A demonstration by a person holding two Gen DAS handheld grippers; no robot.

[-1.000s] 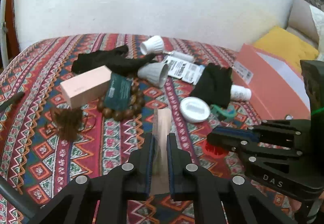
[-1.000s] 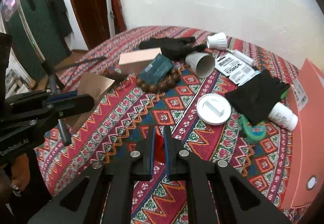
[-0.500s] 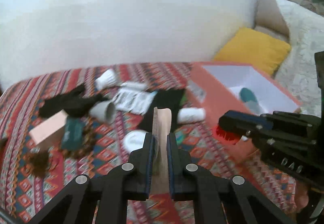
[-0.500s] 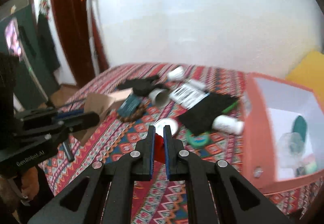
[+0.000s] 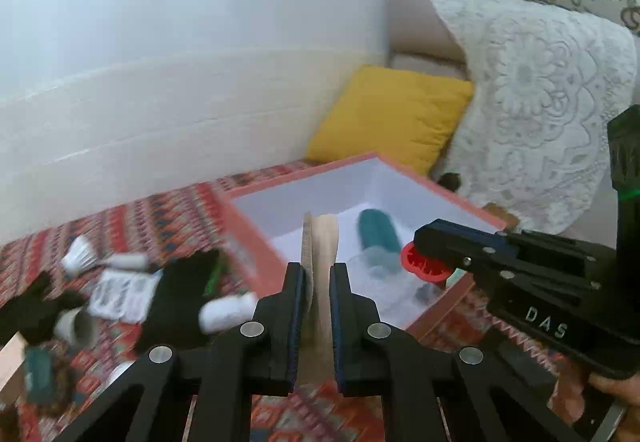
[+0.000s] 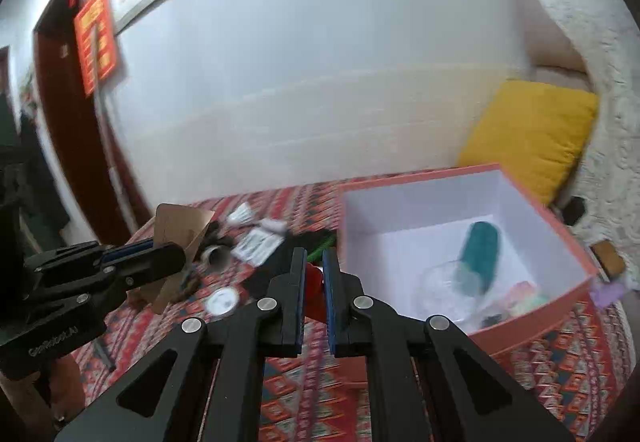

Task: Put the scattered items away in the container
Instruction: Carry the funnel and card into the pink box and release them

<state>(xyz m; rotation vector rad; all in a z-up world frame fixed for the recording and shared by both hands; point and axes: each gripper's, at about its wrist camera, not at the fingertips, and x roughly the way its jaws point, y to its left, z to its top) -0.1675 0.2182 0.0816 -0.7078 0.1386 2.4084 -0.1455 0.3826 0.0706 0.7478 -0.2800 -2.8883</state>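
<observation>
Gripping, left: the left gripper [image 5: 318, 284] was clamped on a tan cardboard piece [image 5: 320, 242], held upright on edge.
Gripping, right: the right gripper [image 6: 314, 274] pinched a small red toothed piece [image 5: 424, 264] above the near rim of the box.
Container: the salmon-pink box [image 6: 532, 316] sat open on the patterned cloth [image 6: 560, 358]; a teal object [image 6: 480, 254] and clear plastic lay inside.
Scattered items: black fabric [image 5: 176, 298], a white bottle [image 5: 226, 312], a paper cup [image 5: 76, 328] and printed packets [image 5: 120, 294] lay left of the box.
Beyond: a yellow cushion [image 5: 390, 116] leaned by the wall.
</observation>
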